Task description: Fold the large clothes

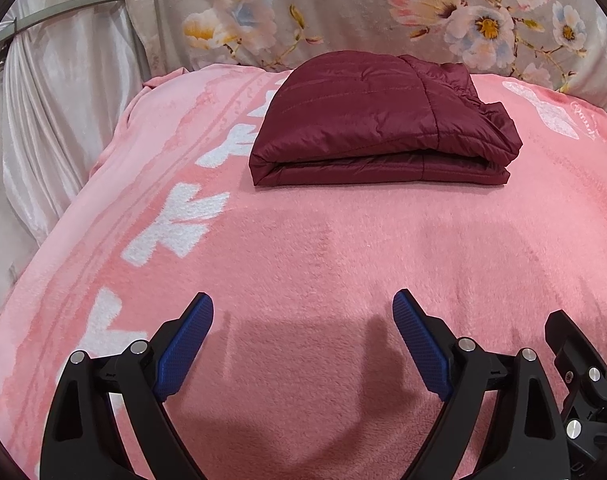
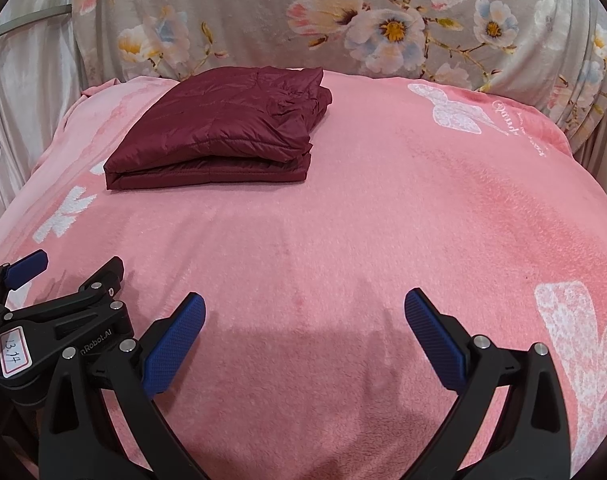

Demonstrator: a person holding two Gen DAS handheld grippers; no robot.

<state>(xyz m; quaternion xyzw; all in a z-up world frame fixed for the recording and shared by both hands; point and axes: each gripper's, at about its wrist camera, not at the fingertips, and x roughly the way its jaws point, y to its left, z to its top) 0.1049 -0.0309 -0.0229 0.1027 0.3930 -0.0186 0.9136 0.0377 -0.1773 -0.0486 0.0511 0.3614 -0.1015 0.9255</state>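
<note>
A dark red quilted jacket lies folded into a compact stack on the pink blanket, toward the far side. It also shows in the right wrist view, at the far left. My left gripper is open and empty, hovering over the blanket well short of the jacket. My right gripper is open and empty too, low over the near part of the blanket. The left gripper's body shows at the left edge of the right wrist view, beside the right one.
A grey floral cloth rises behind the blanket. A white satin curtain hangs at the left. The blanket carries white flower prints along its left and right sides.
</note>
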